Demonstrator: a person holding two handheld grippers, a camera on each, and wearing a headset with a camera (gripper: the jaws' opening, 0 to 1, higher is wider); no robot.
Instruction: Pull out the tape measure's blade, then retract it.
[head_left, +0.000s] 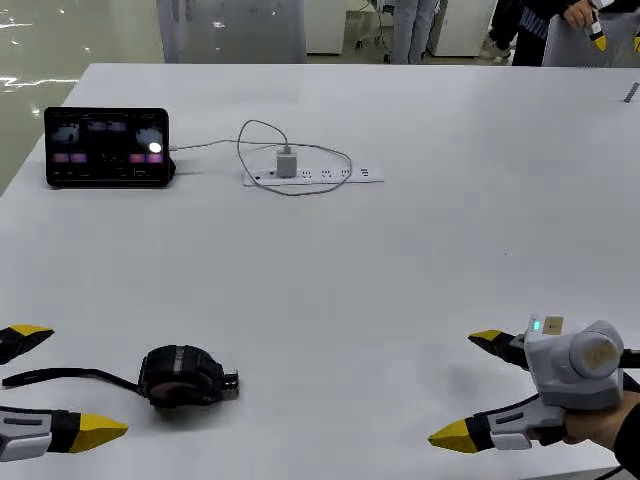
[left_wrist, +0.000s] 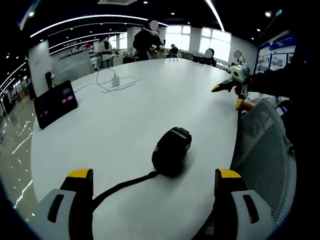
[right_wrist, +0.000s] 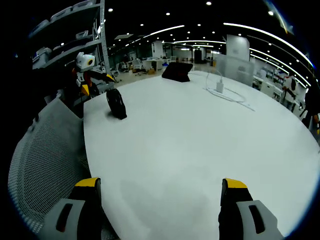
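**Inspector:** Now, the left gripper (head_left: 78, 381): condition?

**Assistant:** Jaws spread wide, nothing held. The tape (head_left: 182, 375) lies on the table (head_left: 400, 260) just ahead of its tips, not touching them. The black strap (head_left: 60, 377) runs back between the jaws.

**Inspector:** Blade?

**Assistant:** It appears fully housed. A small tab at the case's far end may be the hook, but it is too small to confirm.

**Inspector:** Right gripper (head_left: 465, 387)?

**Assistant:** Also spread wide and empty, carried in a hand (head_left: 588, 426) over bare tabletop. The tape sits well apart, off to its left.

**Inspector:** Other items?

**Assistant:** Far ahead of both grippers, a lit tablet (head_left: 106, 147) stands upright. Beside it lies a power strip (head_left: 330, 176) with a charger (head_left: 287, 162) plugged in and its cable looped.
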